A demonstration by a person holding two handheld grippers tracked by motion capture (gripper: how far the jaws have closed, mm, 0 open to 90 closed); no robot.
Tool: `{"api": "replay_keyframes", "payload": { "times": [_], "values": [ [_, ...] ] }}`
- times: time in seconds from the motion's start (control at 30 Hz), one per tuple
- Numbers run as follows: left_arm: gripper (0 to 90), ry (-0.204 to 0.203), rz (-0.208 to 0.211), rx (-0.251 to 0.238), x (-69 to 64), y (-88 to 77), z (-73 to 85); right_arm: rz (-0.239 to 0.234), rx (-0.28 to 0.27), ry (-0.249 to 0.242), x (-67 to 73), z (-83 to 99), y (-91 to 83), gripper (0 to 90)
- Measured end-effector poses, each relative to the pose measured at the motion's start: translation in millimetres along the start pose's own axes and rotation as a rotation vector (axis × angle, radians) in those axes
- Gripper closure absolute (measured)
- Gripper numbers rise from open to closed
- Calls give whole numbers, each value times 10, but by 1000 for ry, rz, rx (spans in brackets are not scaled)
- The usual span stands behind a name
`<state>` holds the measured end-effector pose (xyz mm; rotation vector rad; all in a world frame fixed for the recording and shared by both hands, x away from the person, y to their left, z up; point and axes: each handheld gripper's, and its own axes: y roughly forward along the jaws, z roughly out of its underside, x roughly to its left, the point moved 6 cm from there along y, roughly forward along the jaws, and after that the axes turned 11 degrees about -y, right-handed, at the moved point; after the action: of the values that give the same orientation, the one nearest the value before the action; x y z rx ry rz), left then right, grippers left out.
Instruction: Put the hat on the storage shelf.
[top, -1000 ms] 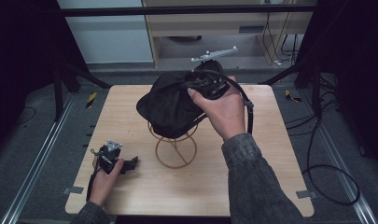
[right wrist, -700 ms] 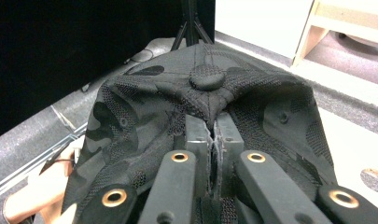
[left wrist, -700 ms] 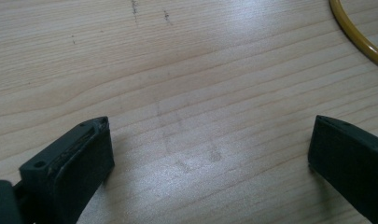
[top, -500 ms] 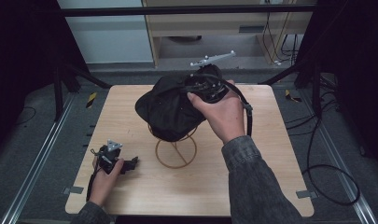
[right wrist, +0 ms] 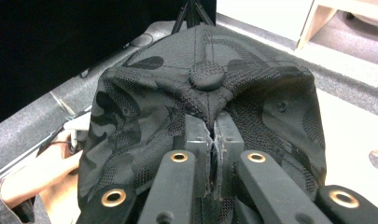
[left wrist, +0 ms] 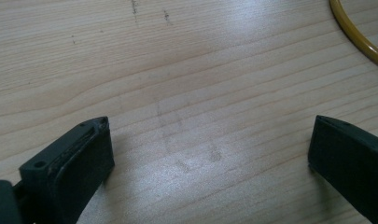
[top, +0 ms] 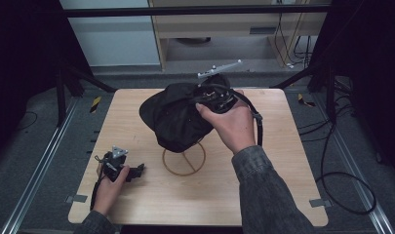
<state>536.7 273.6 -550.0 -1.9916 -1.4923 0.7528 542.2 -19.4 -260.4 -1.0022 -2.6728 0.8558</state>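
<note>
A black camouflage-pattern cap (top: 175, 117) hangs above the table, over a yellow wire stand (top: 184, 158) whose ring base rests on the wood. My right gripper (top: 197, 100) is shut on the cap's fabric just below the crown button. In the right gripper view the jaws (right wrist: 213, 126) pinch a fold of the cap (right wrist: 205, 88). My left gripper (top: 136, 170) lies on the table at the near left, open. Between its jaws (left wrist: 210, 135) there is only bare wood. An arc of the stand's yellow ring (left wrist: 354, 32) shows at the top right of the left gripper view.
The wooden table (top: 283, 195) has bare room to the right of the stand and along the front edge. Black frame bars and cables surround the table. A low cabinet stands beyond the far edge.
The cap and my right gripper have shifted slightly lower in the high view, closer over the stand. The left gripper has stayed put.
</note>
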Motion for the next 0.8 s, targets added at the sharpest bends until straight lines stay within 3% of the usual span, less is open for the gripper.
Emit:
{"api": "replay_keyframes", "payload": {
  "times": [0.8],
  "values": [
    [0,0,1,-1,0,1,0,-11,58,-4,32,165,90,872]
  ]
}}
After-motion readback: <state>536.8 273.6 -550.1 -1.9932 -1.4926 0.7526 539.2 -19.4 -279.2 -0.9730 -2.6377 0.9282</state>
